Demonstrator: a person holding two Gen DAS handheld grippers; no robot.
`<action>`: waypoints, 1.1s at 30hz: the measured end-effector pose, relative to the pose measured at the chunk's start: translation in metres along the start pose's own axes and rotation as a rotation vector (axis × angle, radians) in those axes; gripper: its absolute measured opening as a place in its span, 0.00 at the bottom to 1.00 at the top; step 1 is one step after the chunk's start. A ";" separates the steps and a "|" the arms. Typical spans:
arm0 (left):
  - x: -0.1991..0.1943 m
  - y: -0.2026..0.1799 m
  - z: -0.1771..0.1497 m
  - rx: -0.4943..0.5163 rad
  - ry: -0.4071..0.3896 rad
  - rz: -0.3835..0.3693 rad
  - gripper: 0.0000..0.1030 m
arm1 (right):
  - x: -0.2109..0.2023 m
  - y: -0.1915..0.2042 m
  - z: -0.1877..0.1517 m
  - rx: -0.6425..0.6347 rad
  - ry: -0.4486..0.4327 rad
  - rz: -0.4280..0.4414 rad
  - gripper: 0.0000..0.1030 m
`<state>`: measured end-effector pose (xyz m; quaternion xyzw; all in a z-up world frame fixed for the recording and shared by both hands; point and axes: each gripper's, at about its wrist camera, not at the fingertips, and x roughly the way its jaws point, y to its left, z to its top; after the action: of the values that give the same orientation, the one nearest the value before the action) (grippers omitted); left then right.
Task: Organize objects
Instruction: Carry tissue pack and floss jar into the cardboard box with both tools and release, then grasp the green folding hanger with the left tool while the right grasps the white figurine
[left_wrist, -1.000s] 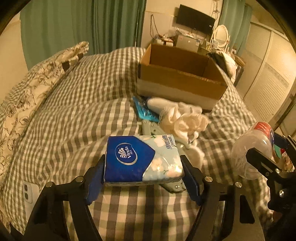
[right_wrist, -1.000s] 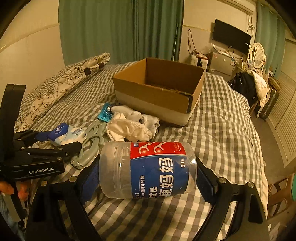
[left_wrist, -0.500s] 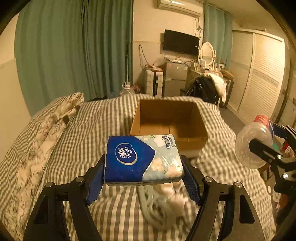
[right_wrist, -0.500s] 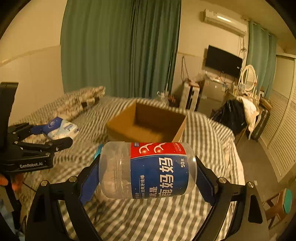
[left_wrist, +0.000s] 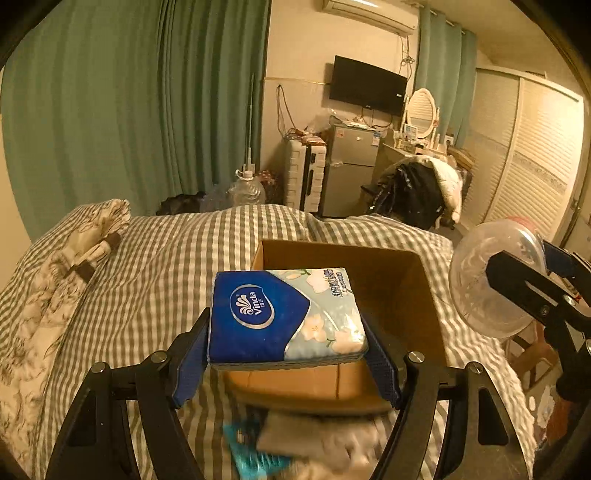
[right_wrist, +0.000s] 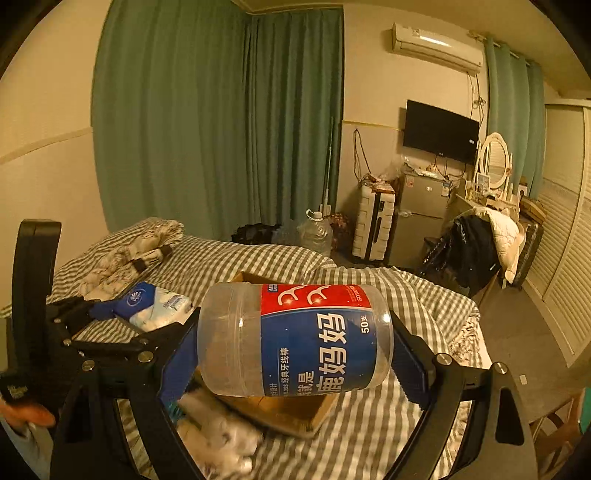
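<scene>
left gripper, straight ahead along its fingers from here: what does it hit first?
Probably the cardboard box. The left gripper, shut on the tissue pack, points at the box's open top and far inner wall. Depth is unclear, so it may pass over the near rim first.

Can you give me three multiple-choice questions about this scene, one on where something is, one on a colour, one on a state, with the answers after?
1. Where does the cardboard box sit?
A. on the checked bed
B. on the floor
C. on the fridge

2. What colour is the logo side of the tissue pack?
A. red
B. blue
C. black

3. What is the right gripper doing?
A. hanging open
B. shut on nothing
C. clamping the clear jar

Answers: 1 A, checked bedding surrounds the box. 2 B, the Vinda logo sits on blue. 3 C, both pads press the jar's ends.
</scene>
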<state>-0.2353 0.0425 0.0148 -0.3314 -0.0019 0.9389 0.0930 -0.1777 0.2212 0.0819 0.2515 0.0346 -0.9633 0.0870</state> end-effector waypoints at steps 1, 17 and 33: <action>0.011 -0.001 0.003 0.010 0.005 0.009 0.74 | 0.012 -0.003 0.002 0.008 0.008 0.000 0.88; 0.064 0.000 -0.014 0.041 0.066 -0.006 0.89 | 0.093 -0.037 -0.011 0.127 0.045 0.015 1.00; -0.112 0.007 -0.013 0.056 -0.050 0.100 0.97 | -0.090 -0.005 0.015 0.031 -0.034 -0.027 1.00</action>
<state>-0.1431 0.0153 0.0739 -0.3047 0.0388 0.9501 0.0551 -0.1086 0.2384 0.1397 0.2360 0.0216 -0.9689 0.0708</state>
